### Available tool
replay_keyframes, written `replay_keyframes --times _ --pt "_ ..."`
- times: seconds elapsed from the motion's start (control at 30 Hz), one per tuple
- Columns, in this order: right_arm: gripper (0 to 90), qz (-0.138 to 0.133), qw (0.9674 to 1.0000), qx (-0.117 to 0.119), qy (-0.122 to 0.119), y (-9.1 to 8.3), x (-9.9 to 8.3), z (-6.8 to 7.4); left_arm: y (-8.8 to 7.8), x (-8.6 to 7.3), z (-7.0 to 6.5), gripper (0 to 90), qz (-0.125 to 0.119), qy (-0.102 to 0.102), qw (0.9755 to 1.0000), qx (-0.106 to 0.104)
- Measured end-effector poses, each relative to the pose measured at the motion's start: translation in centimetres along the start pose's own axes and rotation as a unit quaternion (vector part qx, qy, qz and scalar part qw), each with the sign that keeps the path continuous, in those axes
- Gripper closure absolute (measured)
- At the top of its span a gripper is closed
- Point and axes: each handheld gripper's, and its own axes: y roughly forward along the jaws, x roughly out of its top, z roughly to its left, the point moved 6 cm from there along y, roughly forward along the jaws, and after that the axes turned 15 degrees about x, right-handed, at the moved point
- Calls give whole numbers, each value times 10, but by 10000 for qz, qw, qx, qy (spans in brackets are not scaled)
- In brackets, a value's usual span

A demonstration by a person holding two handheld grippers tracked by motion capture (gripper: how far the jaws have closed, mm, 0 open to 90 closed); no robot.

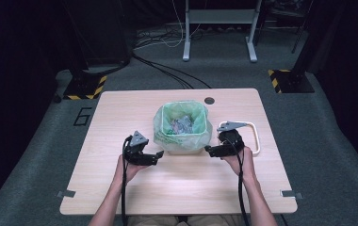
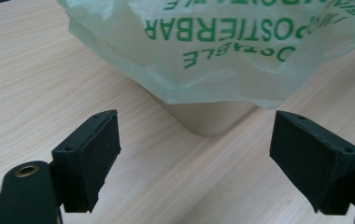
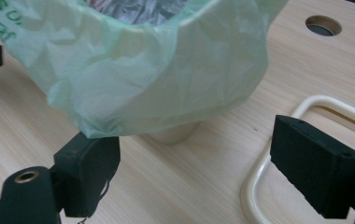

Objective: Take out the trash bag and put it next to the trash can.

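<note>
Two black two-jaw grippers flank the bin you are working at, one on each side. Your left gripper [image 1: 159, 154] sits at the bin's near-left corner, its jaws standing wide apart with nothing between them; in the left gripper view they frame bare wood below the bag's hanging hem. Next comes the small beige plastic bin [image 1: 183, 147], standing upright near the middle of the pale wooden table [image 1: 120, 113], lined with a thin translucent green bag with green lettering [image 1: 160, 123] whose edge is folded down over the rim. Crumpled silvery waste [image 1: 182, 125] lies inside it. Your right gripper [image 1: 208, 150] is at the bin's near-right corner, jaws likewise spread wide and empty, though in the right gripper view the bag's drooping fold hangs right at the left pad's [image 3: 89, 172] top. Just beyond that hand, a cream-coloured rectangular wire frame [image 1: 256, 136] lies flat on the table.
</note>
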Motion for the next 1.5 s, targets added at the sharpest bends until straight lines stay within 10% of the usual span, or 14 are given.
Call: replay_keyframes --times 0.17,0.6,1.0,1.5 --pt "261 -95 9997 -82 -216 0 5 5 3 1 1 211 -3 -46 9996 -275" --pt "687 -229 9992 -12 -340 1 11 9 10 7 0 526 -192 14 9998 15" --pt "848 -440 9989 -43 -180 -2 9 6 16 15 -4 883 -311 -222 9993 45" --pt "894 -813 9963 -180 -221 -24 25 8 -6 43 -2 900 -688 -255 9973 -66"
